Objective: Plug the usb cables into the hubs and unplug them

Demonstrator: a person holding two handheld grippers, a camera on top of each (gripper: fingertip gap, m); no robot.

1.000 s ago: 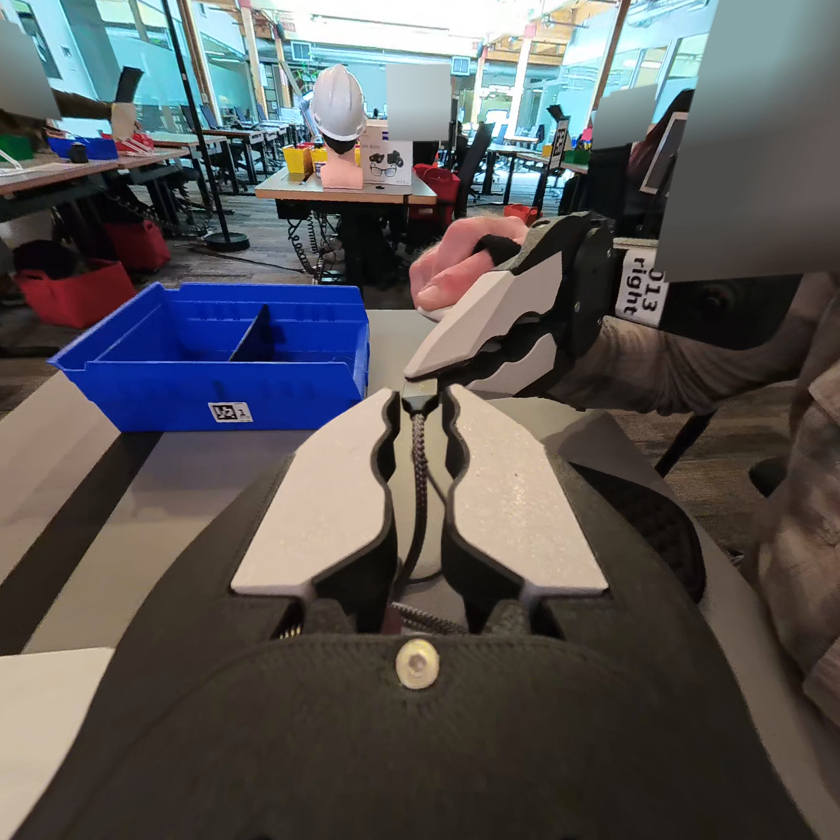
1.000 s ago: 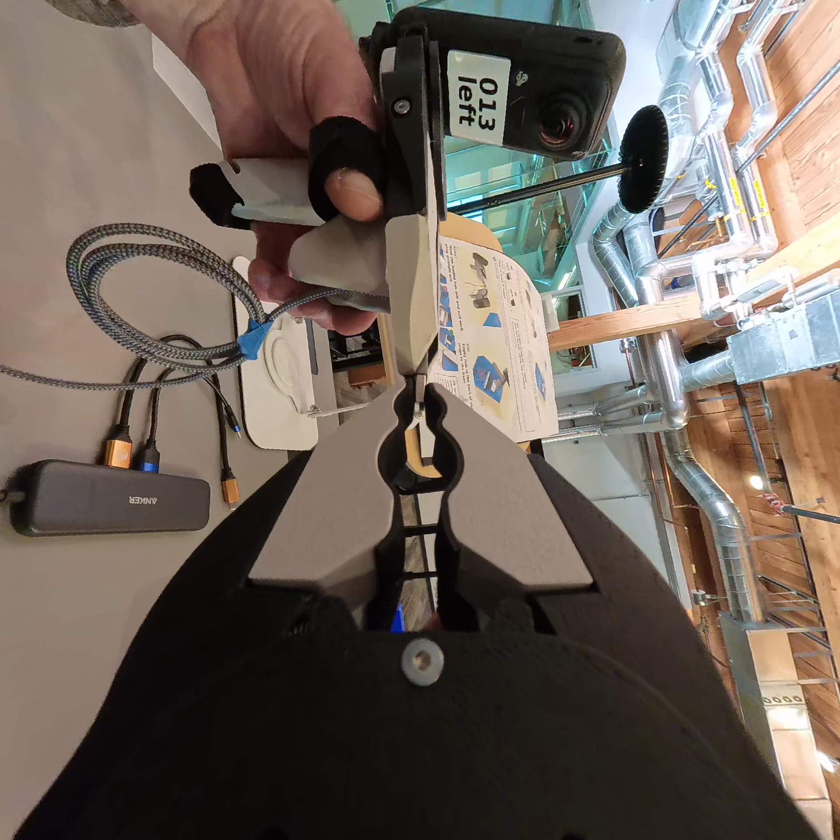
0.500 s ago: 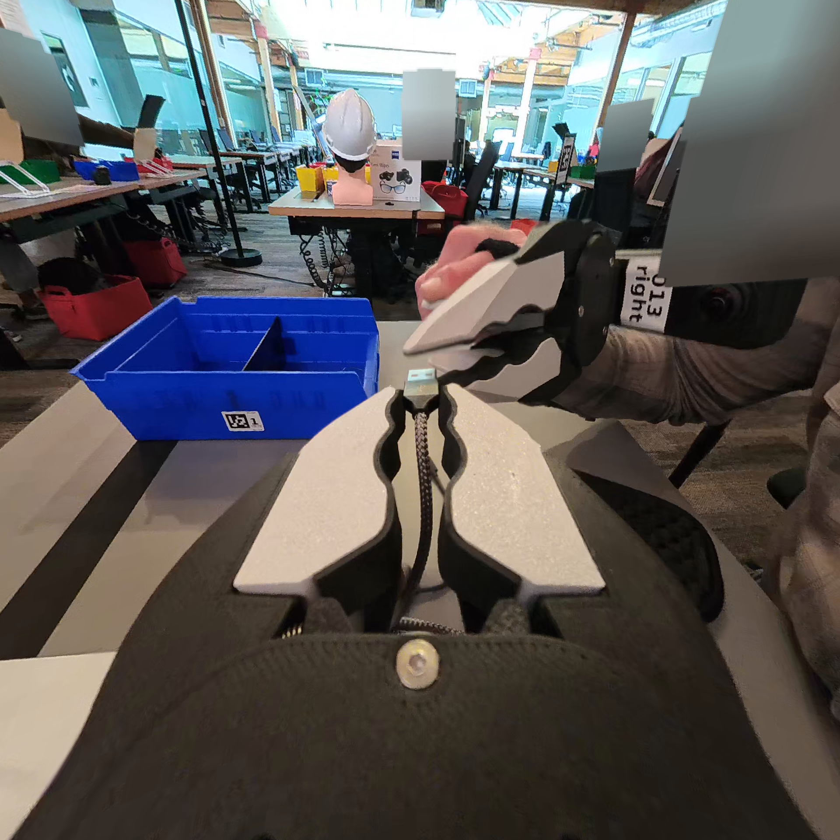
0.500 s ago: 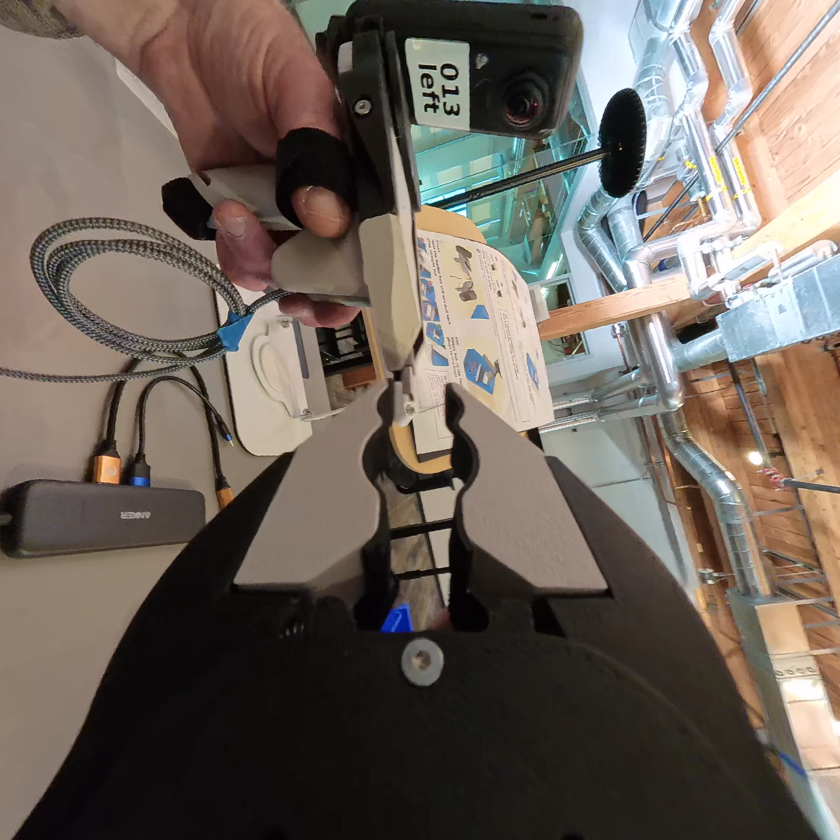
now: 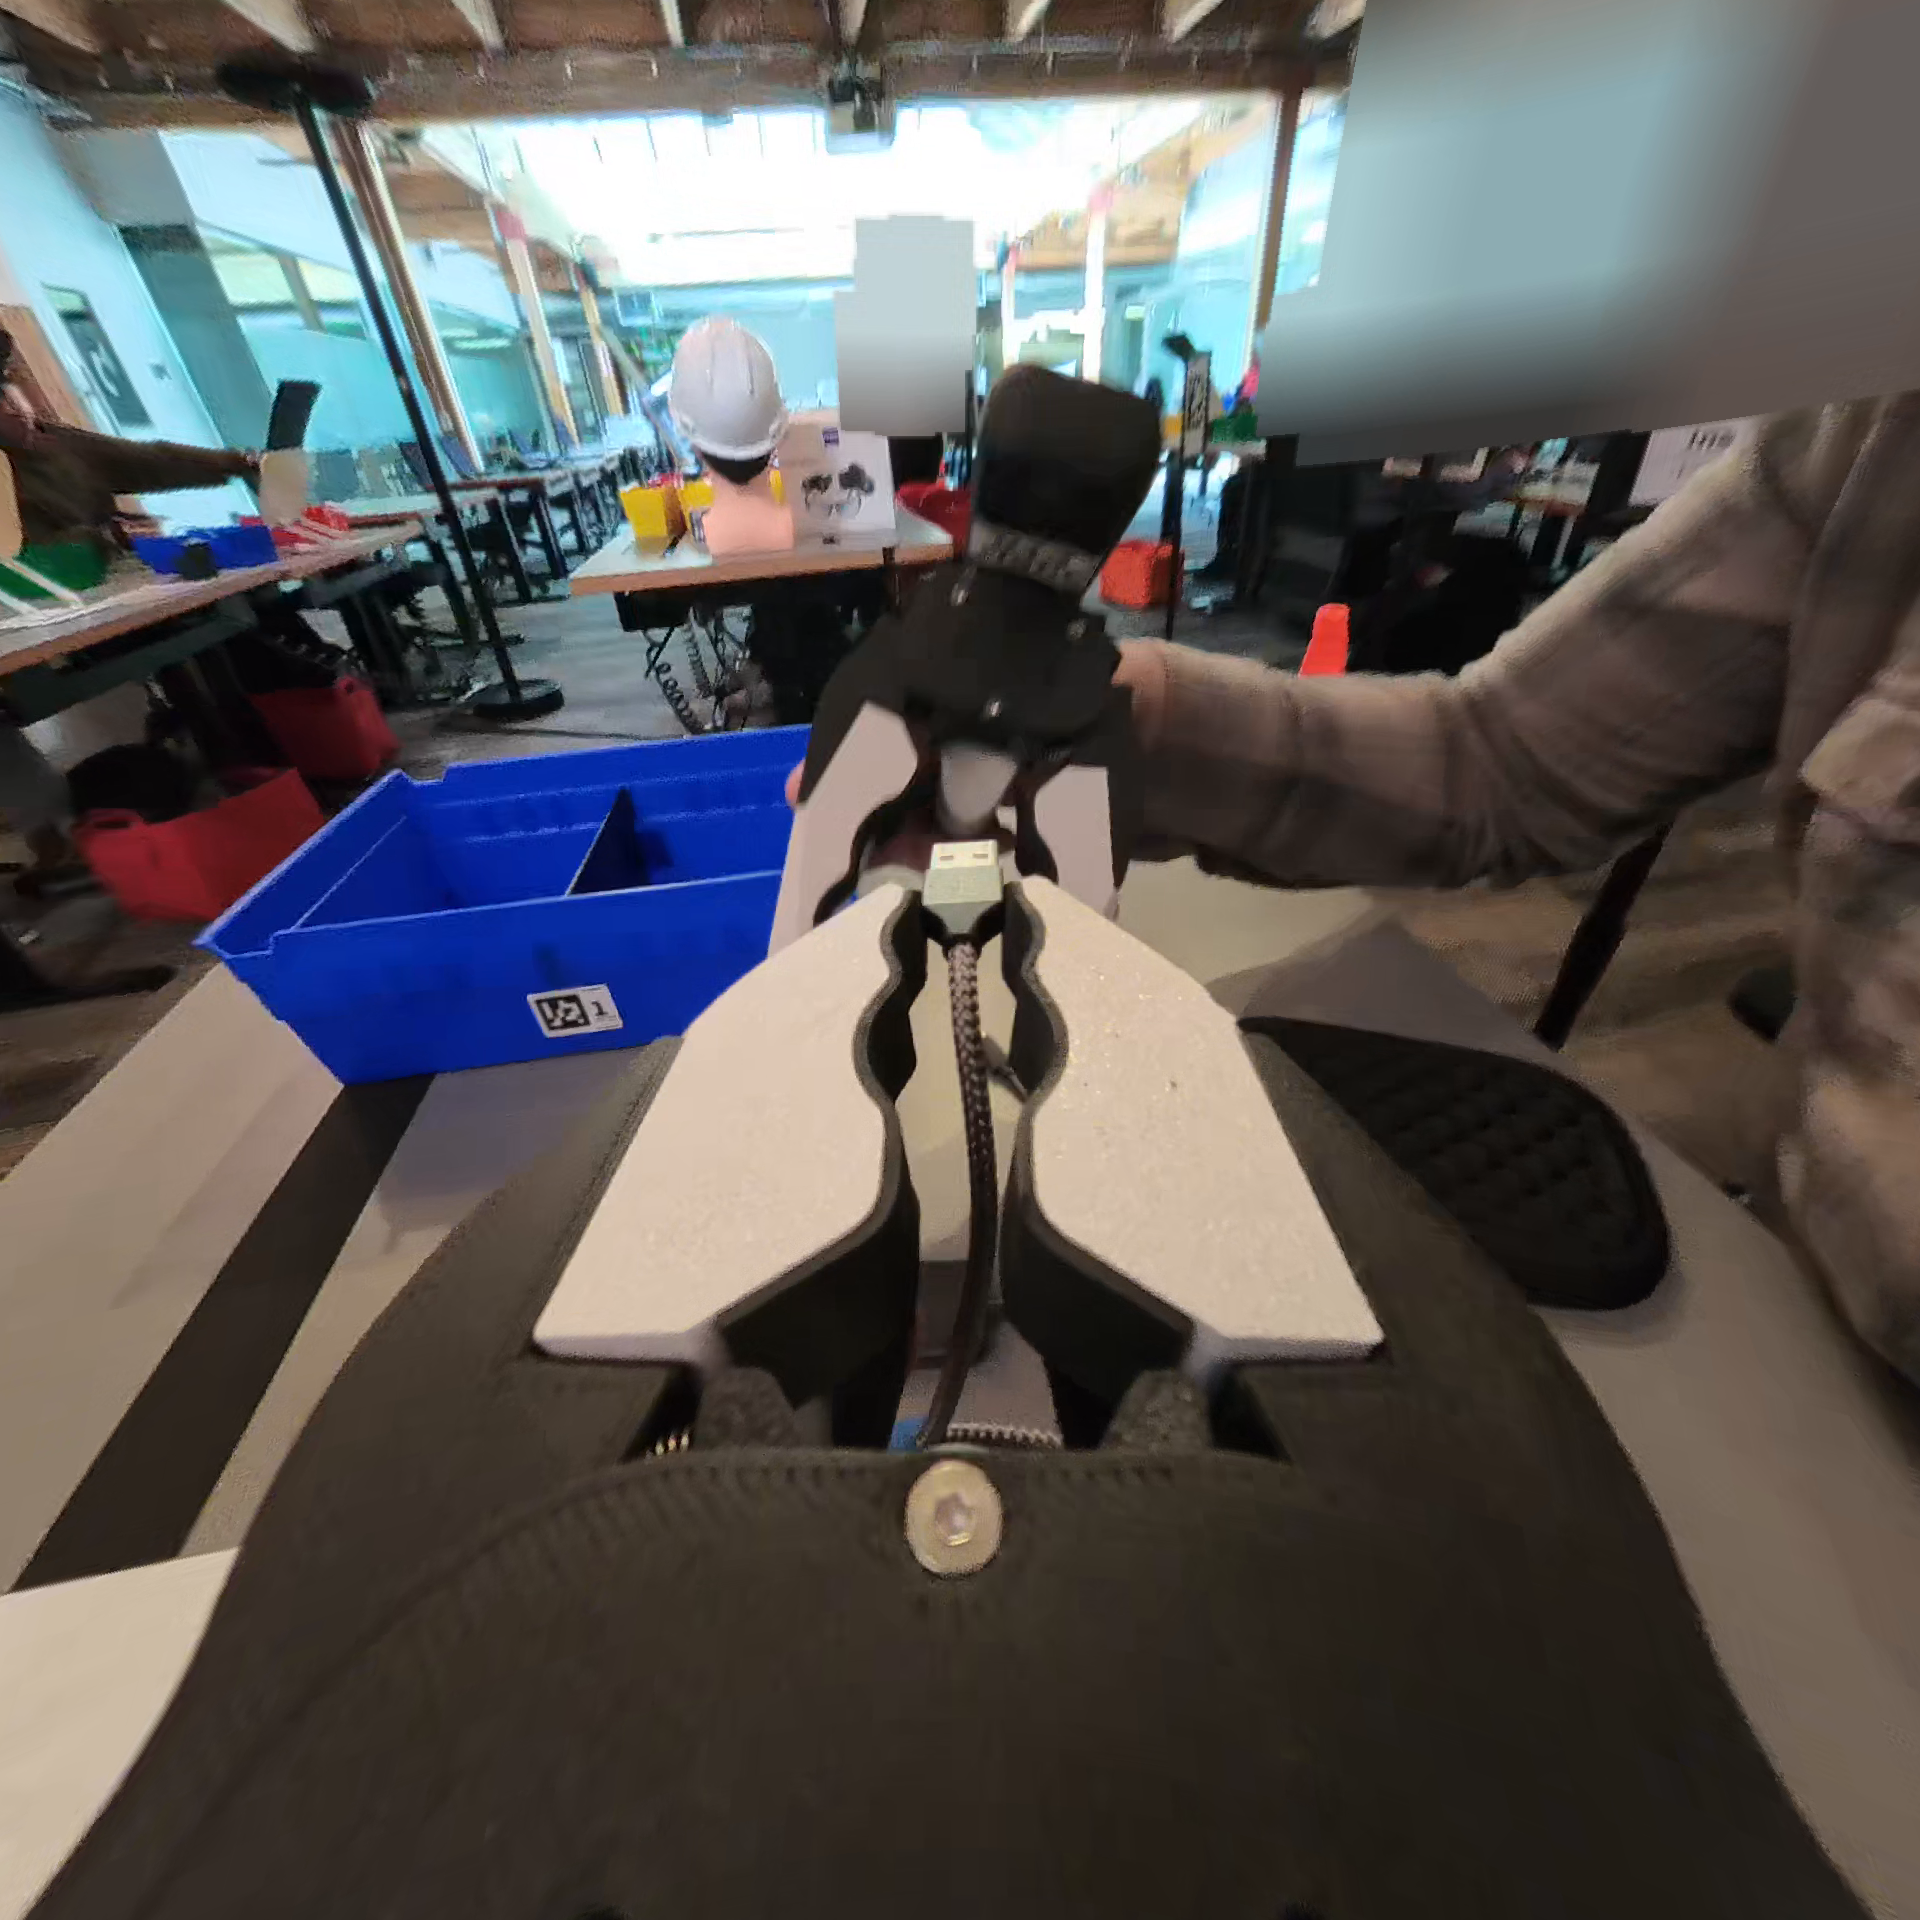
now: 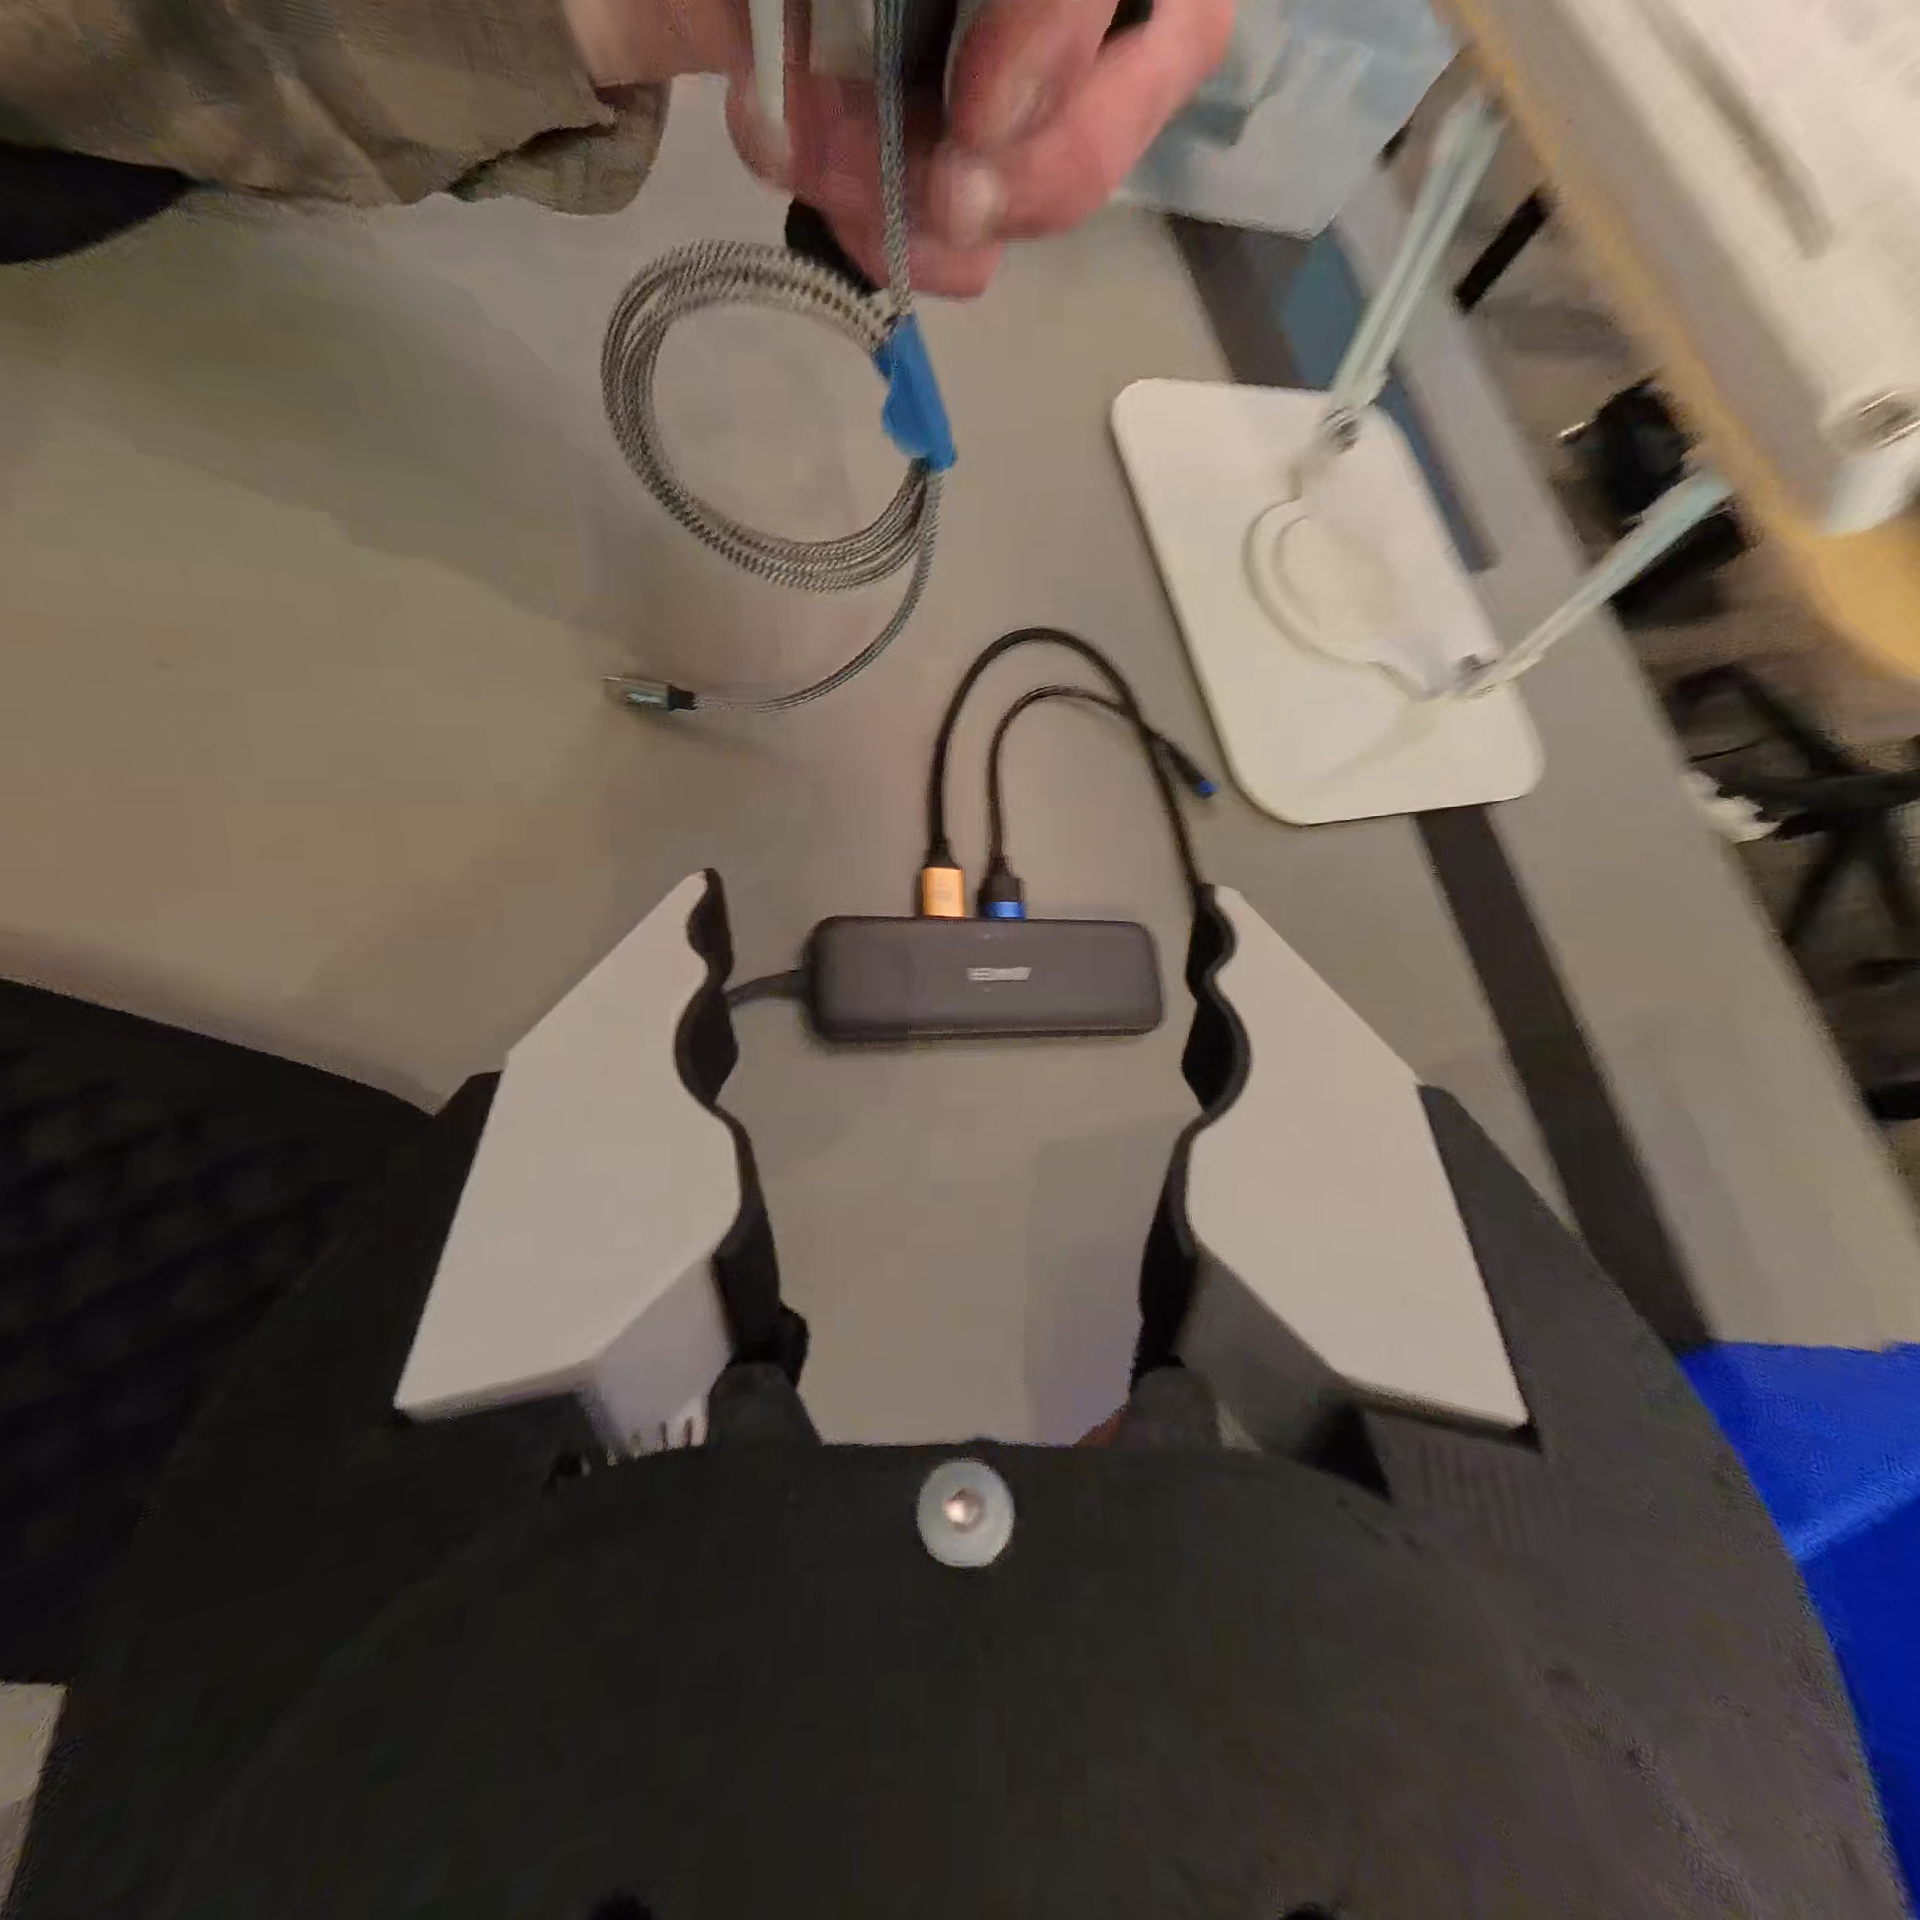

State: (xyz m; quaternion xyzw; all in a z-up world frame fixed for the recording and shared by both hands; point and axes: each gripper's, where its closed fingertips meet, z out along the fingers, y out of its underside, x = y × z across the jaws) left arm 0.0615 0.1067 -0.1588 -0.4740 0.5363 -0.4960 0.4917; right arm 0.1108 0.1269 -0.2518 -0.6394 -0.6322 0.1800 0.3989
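Left hand-held gripper (image 5: 961, 894) pinches a braided cable's silver USB plug (image 5: 963, 871), held up above the grey worktop (image 6: 312, 582). Right hand-held gripper (image 6: 956, 935) is wide apart & empty, over a smooth dark hub (image 6: 982, 977) w/ orange and blue plugs in it. Hub's small logo is prob. too blurry to read.

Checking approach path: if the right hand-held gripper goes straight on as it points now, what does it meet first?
Probably the dark USB hub, which lies between the open fingertips of the right hand-held gripper, lengthwise across the gap. Depth is unclear.
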